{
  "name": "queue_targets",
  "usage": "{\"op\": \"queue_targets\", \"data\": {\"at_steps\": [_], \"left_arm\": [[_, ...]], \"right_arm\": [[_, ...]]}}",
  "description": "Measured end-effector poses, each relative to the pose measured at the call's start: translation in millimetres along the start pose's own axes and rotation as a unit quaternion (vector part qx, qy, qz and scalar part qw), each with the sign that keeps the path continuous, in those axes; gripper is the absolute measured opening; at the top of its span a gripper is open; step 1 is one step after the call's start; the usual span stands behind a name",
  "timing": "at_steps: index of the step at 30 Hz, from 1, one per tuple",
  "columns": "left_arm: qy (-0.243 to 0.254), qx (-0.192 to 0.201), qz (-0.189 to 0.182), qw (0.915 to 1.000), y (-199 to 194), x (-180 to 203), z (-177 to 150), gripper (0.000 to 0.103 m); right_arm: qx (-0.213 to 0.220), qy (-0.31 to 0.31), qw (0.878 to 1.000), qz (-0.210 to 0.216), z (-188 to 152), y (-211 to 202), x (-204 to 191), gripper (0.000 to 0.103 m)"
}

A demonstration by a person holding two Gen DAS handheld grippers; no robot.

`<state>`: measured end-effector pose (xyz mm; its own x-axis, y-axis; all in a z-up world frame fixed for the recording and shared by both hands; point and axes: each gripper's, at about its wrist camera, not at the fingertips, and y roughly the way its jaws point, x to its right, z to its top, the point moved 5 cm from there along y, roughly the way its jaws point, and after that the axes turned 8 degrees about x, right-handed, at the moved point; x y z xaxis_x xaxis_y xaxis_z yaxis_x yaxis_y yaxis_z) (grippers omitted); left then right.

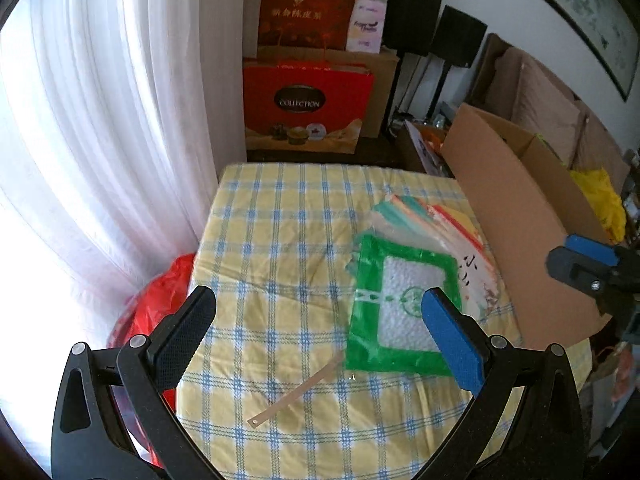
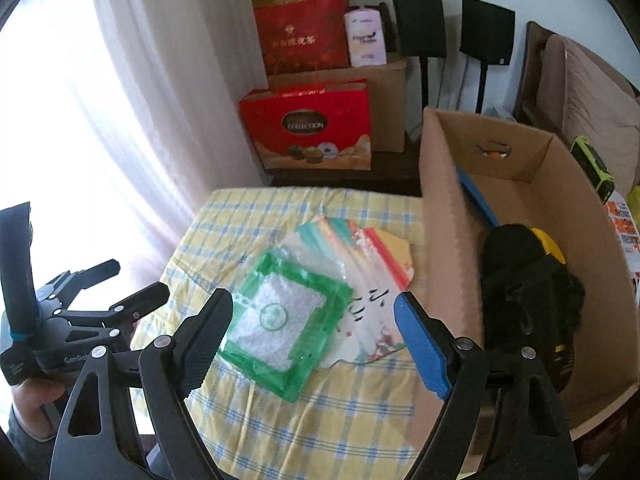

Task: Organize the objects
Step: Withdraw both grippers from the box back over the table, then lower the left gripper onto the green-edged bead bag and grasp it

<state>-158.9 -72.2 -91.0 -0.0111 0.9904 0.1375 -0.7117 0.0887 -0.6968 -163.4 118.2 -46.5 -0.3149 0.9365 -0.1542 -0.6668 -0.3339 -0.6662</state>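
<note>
A green-bordered plastic pouch of white granules (image 1: 404, 312) (image 2: 280, 316) lies on the yellow-and-blue checked tablecloth (image 1: 280, 240) (image 2: 340, 420). It rests partly on a clear sleeve and a colourful paper fan (image 1: 440, 220) (image 2: 372, 280). A thin tan strip (image 1: 296, 392) lies nearer the front. My left gripper (image 1: 320, 320) (image 2: 140, 280) hovers open over the cloth, its blue finger above the pouch's right edge. My right gripper (image 2: 316, 328) (image 1: 576, 258) is open too, with the pouch and fan below its gap and nothing touched.
An open cardboard box (image 2: 448, 240) (image 1: 512, 220) stands against the table's right side, holding a black bundle (image 2: 520, 288) and a blue item (image 2: 476, 200). Red gift bags (image 1: 308, 108) sit beyond the far edge. A red plastic bag (image 1: 160, 320) and white curtain are left.
</note>
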Motion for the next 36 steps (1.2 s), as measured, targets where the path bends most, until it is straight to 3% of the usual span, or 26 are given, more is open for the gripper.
{"op": "queue_targets", "data": {"at_steps": [10,16,20,23,31,36], "left_arm": [[-0.013,-0.018,-0.017,0.9996,16.0,-6.8,-13.4,0.098],[-0.025,-0.036,-0.024,0.9987,27.1,-8.4,-20.7,0.083],[-0.039,-0.064,-0.060,0.9954,38.3,-5.7,-27.7,0.071],[-0.030,-0.073,-0.072,0.9943,44.8,0.0,-31.4,0.062],[-0.037,-0.102,-0.095,0.9895,67.6,13.1,-35.9,0.049],[-0.044,-0.120,-0.103,0.9865,79.3,17.6,-38.2,0.046]], "right_arm": [[-0.031,0.005,0.999,-0.002,-24.9,34.1,-5.7,0.074],[-0.047,-0.008,0.999,-0.013,-41.3,48.5,-10.9,0.067],[-0.061,-0.006,0.998,-0.021,-55.4,61.1,-8.2,0.064],[-0.074,0.004,0.997,-0.018,-63.2,69.7,-5.2,0.053],[-0.103,0.061,0.993,0.006,-76.8,88.3,7.8,0.039],[-0.105,0.087,0.991,0.015,-78.3,91.8,15.8,0.037]]}}
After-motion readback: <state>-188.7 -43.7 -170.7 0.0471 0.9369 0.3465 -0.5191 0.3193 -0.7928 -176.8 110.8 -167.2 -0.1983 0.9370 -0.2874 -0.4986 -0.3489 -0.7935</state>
